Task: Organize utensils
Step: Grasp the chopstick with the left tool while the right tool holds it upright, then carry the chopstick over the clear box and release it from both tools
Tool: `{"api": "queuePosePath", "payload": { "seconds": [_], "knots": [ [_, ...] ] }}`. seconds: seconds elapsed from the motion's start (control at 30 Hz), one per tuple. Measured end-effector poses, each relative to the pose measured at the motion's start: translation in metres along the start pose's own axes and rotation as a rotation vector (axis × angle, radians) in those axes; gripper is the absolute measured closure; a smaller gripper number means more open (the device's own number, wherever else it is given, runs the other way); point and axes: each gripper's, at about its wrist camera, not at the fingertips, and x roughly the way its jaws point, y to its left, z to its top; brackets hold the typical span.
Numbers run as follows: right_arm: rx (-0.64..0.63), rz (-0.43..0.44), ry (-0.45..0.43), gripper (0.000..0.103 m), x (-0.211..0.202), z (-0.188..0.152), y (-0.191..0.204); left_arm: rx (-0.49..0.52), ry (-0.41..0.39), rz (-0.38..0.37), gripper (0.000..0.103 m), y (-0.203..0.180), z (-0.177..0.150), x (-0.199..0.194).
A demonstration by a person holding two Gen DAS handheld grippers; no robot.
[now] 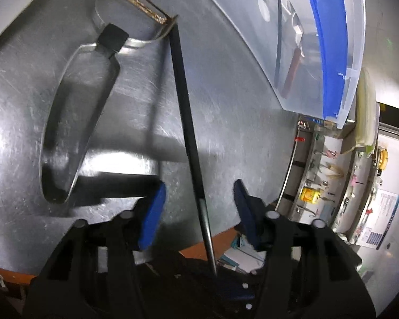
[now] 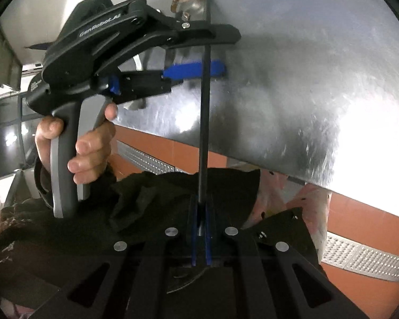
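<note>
A long black rod-like utensil handle (image 1: 185, 101) runs across the steel table (image 1: 226, 93) and passes between the open blue pads of my left gripper (image 1: 199, 199), which do not touch it. Its far end meets a metal scraper head (image 1: 143, 5). My right gripper (image 2: 200, 214) is shut on the near end of the same black handle (image 2: 204, 122). In the right wrist view the left gripper (image 2: 220, 53) straddles the handle from the left. Metal tongs (image 1: 77, 122) with a black clip lie on the table to the left.
A translucent plastic bin (image 1: 292, 47) with a blue rim stands at the upper right and holds a wooden-handled utensil (image 1: 292, 71). The table's front edge (image 1: 287, 180) drops off to shelves on the right. Orange floor and a dark cloth lie below.
</note>
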Motion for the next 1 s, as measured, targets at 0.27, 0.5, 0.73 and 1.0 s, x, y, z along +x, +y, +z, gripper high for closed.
{"api": "queuePosePath", "payload": {
  "seconds": [0.27, 0.5, 0.73, 1.0],
  "knots": [
    [-0.038, -0.008, 0.039, 0.097, 0.016, -0.002, 0.005, 0.016, -0.088, -0.004, 0.095, -0.003, -0.01, -0.016],
    [-0.169, -0.012, 0.068, 0.097, 0.015, -0.008, 0.033, 0.024, -0.202, -0.036, 0.095, -0.014, -0.036, -0.06],
    [-0.34, -0.016, -0.042, 0.097, -0.02, 0.014, 0.074, 0.186, -0.399, -0.036, 0.095, -0.073, -0.033, -0.126],
    [-0.392, -0.13, -0.374, 0.097, -0.128, 0.076, 0.086, 0.422, -0.44, 0.006, 0.095, -0.208, 0.069, -0.143]
  ]
}}
